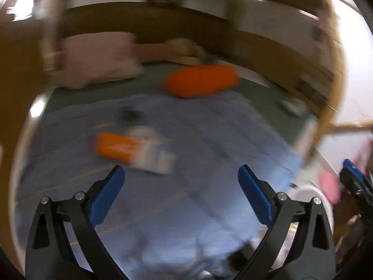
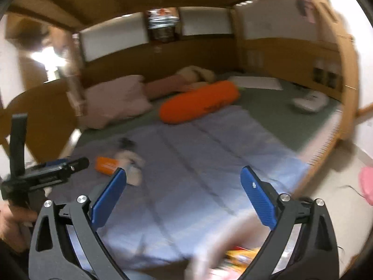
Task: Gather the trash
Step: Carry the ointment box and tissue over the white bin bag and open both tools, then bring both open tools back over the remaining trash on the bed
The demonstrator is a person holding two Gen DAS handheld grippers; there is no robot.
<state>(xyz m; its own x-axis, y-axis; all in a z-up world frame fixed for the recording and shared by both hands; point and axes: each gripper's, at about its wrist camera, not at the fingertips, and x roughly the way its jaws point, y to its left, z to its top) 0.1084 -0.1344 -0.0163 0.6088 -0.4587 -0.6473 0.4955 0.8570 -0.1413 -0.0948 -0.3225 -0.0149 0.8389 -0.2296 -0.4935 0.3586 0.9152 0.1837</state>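
Now both claws are spread and empty; the orange packet point(image 1: 115, 148) lies ahead-left of the left gripper point(image 1: 180, 175), nearer it than the right gripper point(image 2: 184, 177), its long axis seemingly crosswise.

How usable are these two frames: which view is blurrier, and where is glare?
Left wrist view: heavy motion smear across the blue quilt, orange packet and orange bolster; only the left gripper fingers look sharp. Right wrist view: milder blur, the bolster readable, worst smear at the bottom edge; blown-out light at the left. Both show fisheye bending.
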